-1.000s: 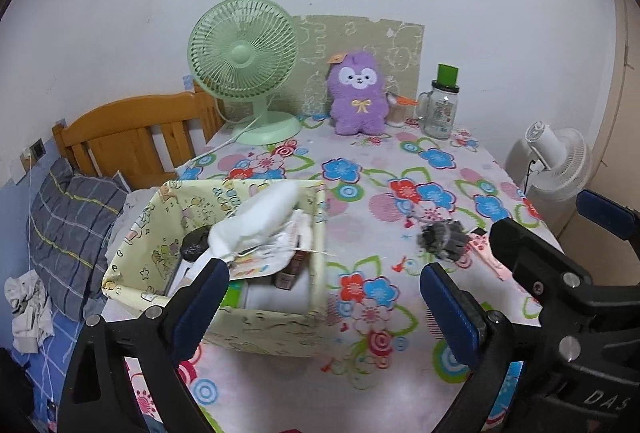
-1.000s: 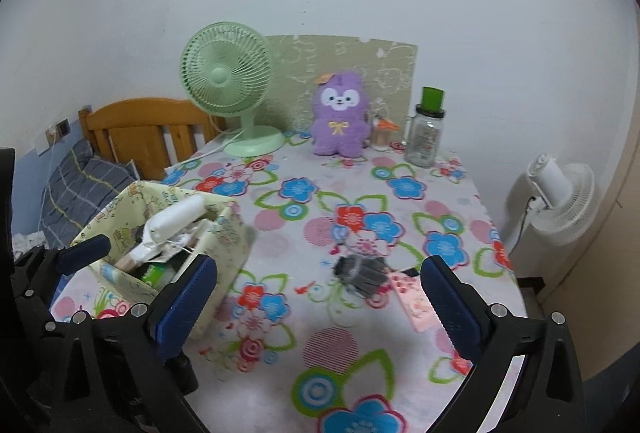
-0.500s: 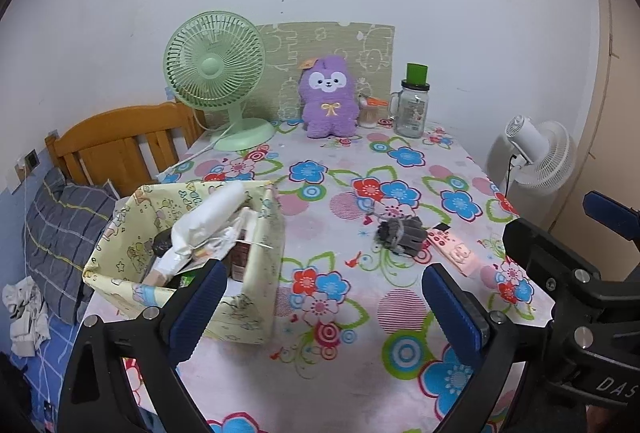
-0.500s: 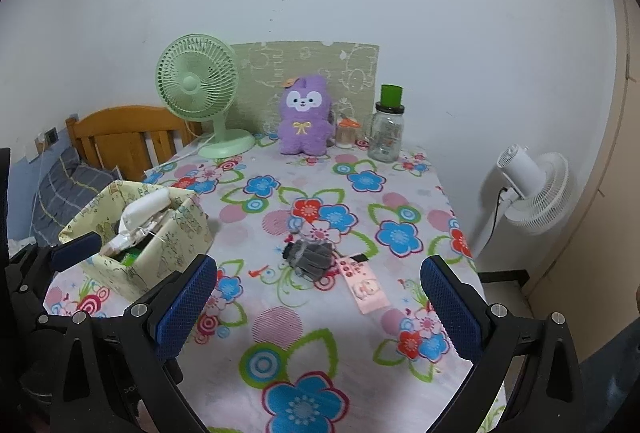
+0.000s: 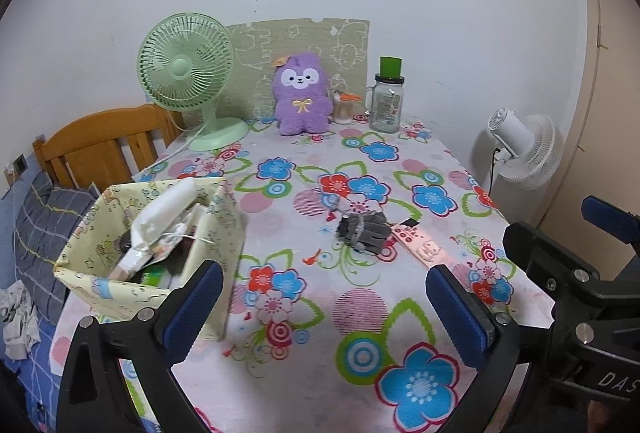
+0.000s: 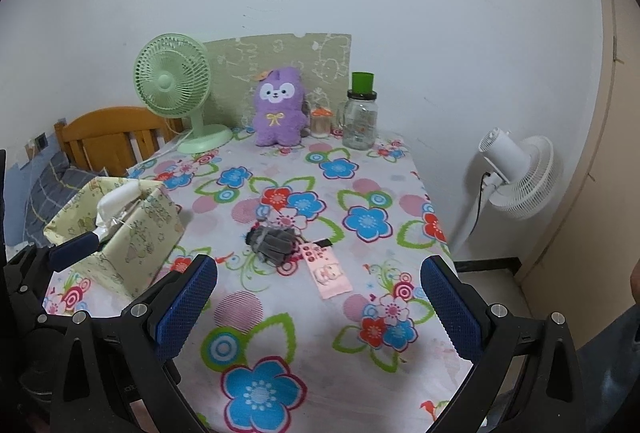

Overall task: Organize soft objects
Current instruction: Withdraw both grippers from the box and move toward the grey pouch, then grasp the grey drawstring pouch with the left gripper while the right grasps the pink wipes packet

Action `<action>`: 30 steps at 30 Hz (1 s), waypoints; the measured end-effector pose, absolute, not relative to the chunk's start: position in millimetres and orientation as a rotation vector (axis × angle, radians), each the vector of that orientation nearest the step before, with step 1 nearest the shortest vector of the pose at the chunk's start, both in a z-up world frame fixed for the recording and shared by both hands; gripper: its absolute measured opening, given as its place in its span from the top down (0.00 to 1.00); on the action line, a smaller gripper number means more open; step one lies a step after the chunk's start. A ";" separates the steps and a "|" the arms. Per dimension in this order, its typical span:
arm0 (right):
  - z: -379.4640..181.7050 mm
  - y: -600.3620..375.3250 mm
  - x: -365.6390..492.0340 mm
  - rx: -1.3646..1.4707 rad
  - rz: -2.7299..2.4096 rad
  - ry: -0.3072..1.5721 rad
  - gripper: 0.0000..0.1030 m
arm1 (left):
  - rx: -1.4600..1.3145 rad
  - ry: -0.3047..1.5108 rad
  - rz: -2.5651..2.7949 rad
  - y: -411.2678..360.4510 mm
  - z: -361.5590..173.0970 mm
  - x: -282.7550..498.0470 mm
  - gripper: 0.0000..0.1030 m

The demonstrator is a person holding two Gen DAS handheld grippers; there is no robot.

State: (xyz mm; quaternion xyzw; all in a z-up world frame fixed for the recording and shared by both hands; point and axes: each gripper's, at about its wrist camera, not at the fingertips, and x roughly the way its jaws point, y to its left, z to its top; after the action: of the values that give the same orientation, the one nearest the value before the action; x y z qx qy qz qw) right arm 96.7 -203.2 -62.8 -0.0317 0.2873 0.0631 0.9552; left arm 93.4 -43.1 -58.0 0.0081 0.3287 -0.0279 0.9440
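A grey soft bundle [image 5: 363, 231] lies mid-table on the floral cloth, also in the right wrist view [image 6: 273, 242]. A purple plush toy [image 5: 303, 99] sits upright at the back [image 6: 279, 113]. A yellow fabric box [image 5: 120, 273] at the table's left holds a white soft roll [image 5: 168, 207] and other items; it also shows in the right wrist view [image 6: 128, 233]. My left gripper [image 5: 320, 309] is open and empty above the table's near edge. My right gripper [image 6: 318, 307] is open and empty, beside it on the right.
A pink flat card [image 5: 420, 249] lies next to the grey bundle. A green desk fan [image 5: 188, 73], a small jar [image 5: 344, 109] and a glass bottle [image 5: 386, 101] stand at the back. A white floor fan [image 6: 516, 173] stands right of the table. A wooden bed headboard [image 5: 104, 145] is left.
Both grippers have pulled back and away from the table, so the box, bundle and plush look smaller and farther. Both stay open and empty.
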 end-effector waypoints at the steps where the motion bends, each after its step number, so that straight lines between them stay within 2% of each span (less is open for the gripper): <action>1: -64.1 -205.7 97.8 -0.058 0.129 0.588 0.00 | 0.014 0.669 -0.062 -45.0 -58.8 94.2 0.00; 30: -127.1 -228.4 187.7 -0.040 0.134 0.701 0.00 | 0.079 0.764 -0.124 -76.5 -117.9 180.7 0.00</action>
State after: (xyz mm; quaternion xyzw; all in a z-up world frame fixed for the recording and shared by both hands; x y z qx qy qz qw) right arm 187.7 -228.4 -127.1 -0.0197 0.3429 0.0654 0.9369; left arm 180.7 -76.5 -117.9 0.0387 0.3723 -0.0605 0.9253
